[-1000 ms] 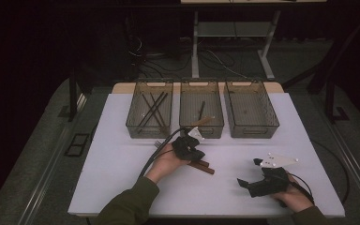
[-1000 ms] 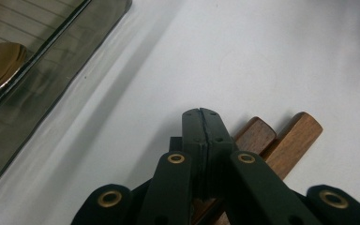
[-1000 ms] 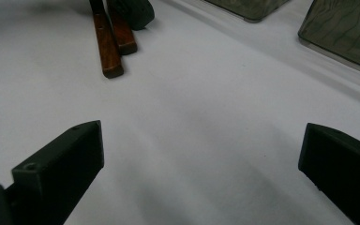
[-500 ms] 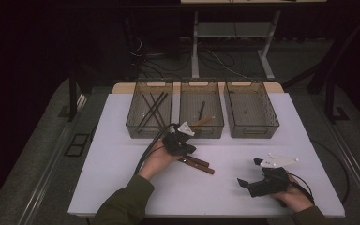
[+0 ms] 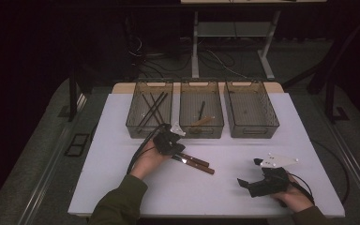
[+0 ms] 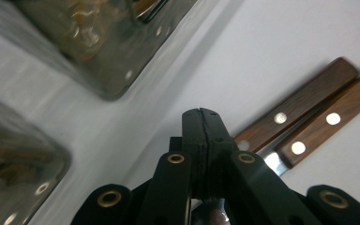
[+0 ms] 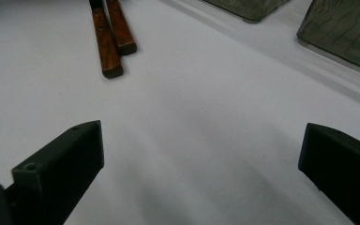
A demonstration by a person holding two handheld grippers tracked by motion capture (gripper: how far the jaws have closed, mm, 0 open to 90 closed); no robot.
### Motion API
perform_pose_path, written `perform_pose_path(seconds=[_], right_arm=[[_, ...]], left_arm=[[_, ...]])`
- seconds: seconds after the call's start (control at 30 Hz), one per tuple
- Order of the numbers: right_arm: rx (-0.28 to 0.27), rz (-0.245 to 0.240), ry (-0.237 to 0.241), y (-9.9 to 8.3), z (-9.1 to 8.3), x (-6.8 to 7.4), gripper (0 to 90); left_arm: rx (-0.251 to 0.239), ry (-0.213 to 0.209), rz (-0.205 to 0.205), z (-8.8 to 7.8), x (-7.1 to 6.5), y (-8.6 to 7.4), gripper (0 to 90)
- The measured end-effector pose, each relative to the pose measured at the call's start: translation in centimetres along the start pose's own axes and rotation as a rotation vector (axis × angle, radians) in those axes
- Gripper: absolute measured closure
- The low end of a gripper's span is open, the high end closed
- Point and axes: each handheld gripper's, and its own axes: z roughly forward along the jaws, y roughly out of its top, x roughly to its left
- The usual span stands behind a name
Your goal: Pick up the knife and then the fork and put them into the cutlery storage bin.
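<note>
On the white table (image 5: 122, 187) two knives with wooden handles (image 5: 194, 161) lie side by side, touching along their length, near the middle of the table and just in front of the middle bin (image 5: 201, 110). The left gripper (image 5: 168, 140) is above their blade ends, between the knives and the front walls of the left bin (image 5: 150, 108) and the middle bin. In the left gripper view its two black jaws are pressed together with only a thin line between them, and nothing is pinched there; the knife handles (image 6: 304, 126) appear just to the right of the jaw tips, with their bright rivets visible. The right gripper (image 5: 246, 183) rests low over the table at the front right, well apart from the knives, and its jaws are spread wide with bare table between them. In the right gripper view the ends of the handles (image 7: 112, 42) lie farther ahead. The left bin holds several dark sticks, and the right bin (image 5: 251, 108) stands beside the middle one
</note>
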Motion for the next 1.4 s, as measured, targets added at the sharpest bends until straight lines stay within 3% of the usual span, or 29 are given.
perform_pose_path(seconds=[0.37,0.5,0.63,0.77,0.9,1.17,1.23,1.4], right_arm=[[0.0,0.0,-0.001,0.0,0.0,0.0,0.1],[0.0,-0.001,-0.002,0.0,0.0,0.0,0.1],[0.0,-0.002,-0.001,0.0,0.0,0.0,0.1],[-0.001,-0.002,0.002,0.0,0.0,0.0,0.1],[0.001,-0.015,0.02,0.4,0.2,0.0,0.1],[-0.011,-0.06,0.052,2.7,0.8,0.9,0.1],[-0.002,-0.071,0.101,3.3,1.2,1.1,0.1],[0.053,-0.106,0.145,4.3,2.0,1.7,0.2]], left_arm=[[-0.019,-0.028,-0.015,-0.9,0.0,-0.8,89.9],[-0.017,0.02,-0.006,-0.7,0.2,-0.9,89.8],[-0.008,0.039,-0.011,-0.5,0.7,-1.0,89.8],[-0.042,0.052,-0.019,-1.0,0.5,-1.2,87.6],[-0.107,0.015,-0.041,-2.1,-0.1,-1.5,78.4],[-0.204,-0.042,-0.038,-3.8,-2.3,-3.4,56.1],[-0.217,-0.05,-0.042,-4.3,-2.7,-4.1,50.9],[-0.266,-0.06,-0.069,-5.4,-3.6,-6.0,38.9]])
